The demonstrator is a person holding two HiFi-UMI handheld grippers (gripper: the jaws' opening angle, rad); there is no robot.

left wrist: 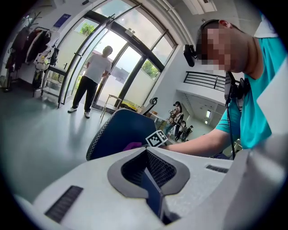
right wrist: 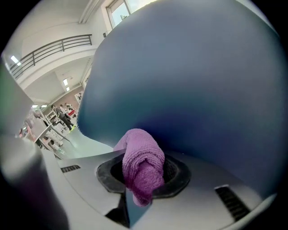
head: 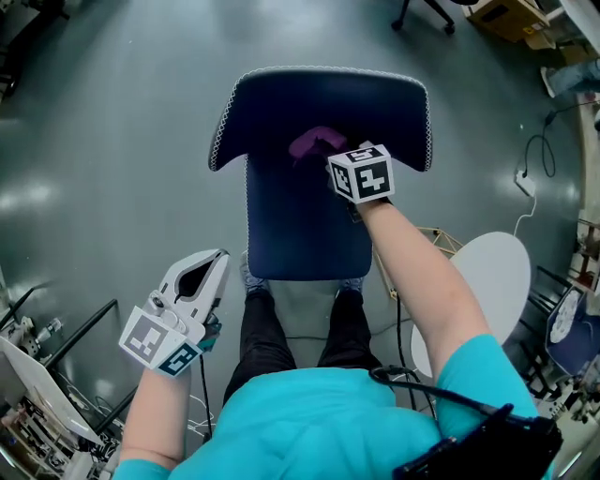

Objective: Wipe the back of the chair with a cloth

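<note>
A dark blue office chair [head: 309, 169] stands in front of me, its backrest [head: 323, 108] edged with white stitching. My right gripper [head: 339, 161] is shut on a purple cloth [head: 314, 142] and holds it against the back of the backrest. The right gripper view shows the cloth [right wrist: 141, 168] bunched between the jaws, pressed on the blue surface [right wrist: 193, 81]. My left gripper [head: 208, 265] hangs low at the left, shut and empty, away from the chair. In the left gripper view the chair [left wrist: 119, 134] and a bit of the cloth [left wrist: 133, 146] show beyond the closed jaws.
Grey floor [head: 112, 112] surrounds the chair. A white round table [head: 487, 281] stands at the right, racks and cables [head: 37, 412] at the lower left, boxes [head: 511, 19] at the top right. A person [left wrist: 92, 81] stands by glass doors; other people [left wrist: 180, 123] are farther off.
</note>
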